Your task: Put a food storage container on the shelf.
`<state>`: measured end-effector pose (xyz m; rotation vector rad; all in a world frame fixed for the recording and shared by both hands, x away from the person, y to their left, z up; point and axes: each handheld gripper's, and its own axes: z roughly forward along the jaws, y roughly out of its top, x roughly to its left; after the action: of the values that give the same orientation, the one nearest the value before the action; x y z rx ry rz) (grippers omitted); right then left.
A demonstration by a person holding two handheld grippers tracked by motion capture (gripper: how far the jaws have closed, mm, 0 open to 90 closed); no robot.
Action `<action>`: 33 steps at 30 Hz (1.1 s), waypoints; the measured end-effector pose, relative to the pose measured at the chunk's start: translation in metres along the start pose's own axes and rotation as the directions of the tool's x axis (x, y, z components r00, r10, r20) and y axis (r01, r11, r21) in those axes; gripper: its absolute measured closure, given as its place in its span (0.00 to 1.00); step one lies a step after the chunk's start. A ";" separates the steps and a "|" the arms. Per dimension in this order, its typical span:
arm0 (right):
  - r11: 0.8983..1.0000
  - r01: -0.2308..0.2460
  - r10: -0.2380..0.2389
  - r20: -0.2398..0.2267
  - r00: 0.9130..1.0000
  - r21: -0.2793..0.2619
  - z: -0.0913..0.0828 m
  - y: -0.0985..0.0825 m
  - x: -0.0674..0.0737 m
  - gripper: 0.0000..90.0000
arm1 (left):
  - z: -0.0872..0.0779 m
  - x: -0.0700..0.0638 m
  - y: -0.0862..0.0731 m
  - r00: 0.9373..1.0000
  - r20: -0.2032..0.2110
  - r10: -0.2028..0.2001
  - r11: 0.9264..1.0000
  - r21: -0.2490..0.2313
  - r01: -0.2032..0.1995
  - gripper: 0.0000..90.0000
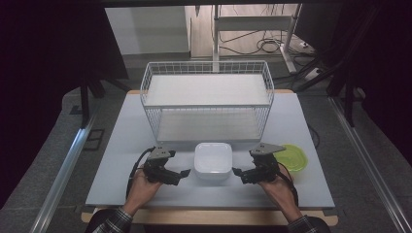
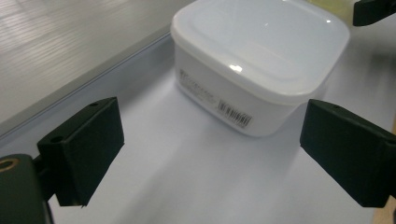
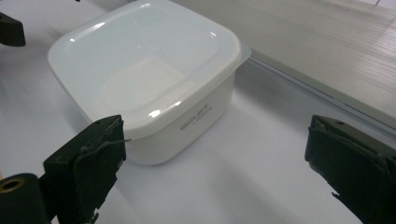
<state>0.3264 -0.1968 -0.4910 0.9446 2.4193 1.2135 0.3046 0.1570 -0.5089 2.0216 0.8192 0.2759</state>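
Observation:
A white square plastic container with its lid on [image 1: 213,159] [image 2: 261,56] [image 3: 144,74] sits on the table in front of the wire rack. My left gripper [image 1: 183,173] [image 2: 210,154] is just to its left, pointing at it, jaws wide apart with nothing between them. My right gripper [image 1: 237,172] [image 3: 215,172] is just to its right, also pointing at the container, jaws spread wide and bare. Neither gripper touches the container. A barcode label faces the left gripper.
A white two-level wire rack [image 1: 207,99] stands behind the container, its shelves bare. A yellow-green round lid or dish [image 1: 293,158] lies on the table behind the right gripper. The white tabletop [image 1: 126,145] has free room at the left and along the front edge.

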 end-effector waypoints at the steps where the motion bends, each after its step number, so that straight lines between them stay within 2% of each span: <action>1: 1.000 -0.003 0.003 -0.003 1.000 -0.001 0.000 0.001 0.000 0.06 | 0.001 -0.001 0.002 1.000 0.002 0.004 1.000 0.006 -0.004 0.06; 7: 1.000 -0.015 0.015 -0.016 1.000 -0.005 0.004 0.009 0.002 0.06 | 0.008 -0.003 0.012 1.000 0.011 0.011 1.000 0.027 -0.011 0.04; 10: 1.000 -0.013 0.013 -0.021 1.000 -0.006 0.007 0.013 0.003 0.06 | 0.009 -0.003 0.017 0.999 0.043 0.003 1.000 0.012 -0.004 0.04; 14: 1.000 -0.018 0.018 -0.032 0.999 -0.005 0.011 0.016 0.005 0.04 | 0.013 -0.002 0.023 0.999 0.052 -0.015 1.000 0.005 0.014 0.05; 17: 0.999 -0.044 0.044 -0.053 0.998 0.009 0.014 0.021 0.006 0.04 | 0.017 -0.001 0.026 0.999 0.051 -0.020 1.000 0.009 0.020 0.07; 20: 0.999 -0.041 0.042 -0.068 0.997 0.017 0.018 0.024 0.007 0.05 | 0.021 0.000 0.029 0.999 0.043 -0.020 1.000 0.015 0.019 0.10; 22: 0.999 -0.037 0.038 -0.070 0.997 0.023 0.021 0.026 0.007 0.07 | 0.024 0.001 0.029 0.998 0.050 -0.031 0.999 0.021 0.030 0.11; 27: 0.997 -0.058 0.063 -0.089 0.994 0.056 0.029 0.029 0.003 0.10 | 0.036 0.003 0.032 0.998 0.067 -0.021 0.998 0.054 0.017 0.12; 28: 0.996 -0.062 0.068 -0.090 0.994 0.067 0.031 0.030 0.002 0.12 | 0.038 0.003 0.033 0.997 0.075 -0.025 0.998 0.054 0.021 0.12; 30: 0.995 -0.068 0.075 -0.099 0.992 0.078 0.035 0.029 0.000 0.13 | 0.043 0.005 0.033 0.990 0.124 -0.068 0.996 0.065 0.060 0.12; 31: 0.994 -0.083 0.091 -0.117 0.989 0.078 0.036 0.029 -0.001 0.14 | 0.045 0.006 0.033 0.986 0.149 -0.077 0.995 0.069 0.068 0.12; 33: 0.989 -0.118 0.130 -0.153 0.980 0.089 0.039 0.029 -0.003 0.16 | 0.046 0.007 0.032 0.981 0.172 -0.094 0.994 0.071 0.083 0.13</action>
<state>0.3601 -0.1622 -0.4923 1.0749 2.5826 1.2883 0.3467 0.1188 -0.5095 2.0286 0.8126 0.0204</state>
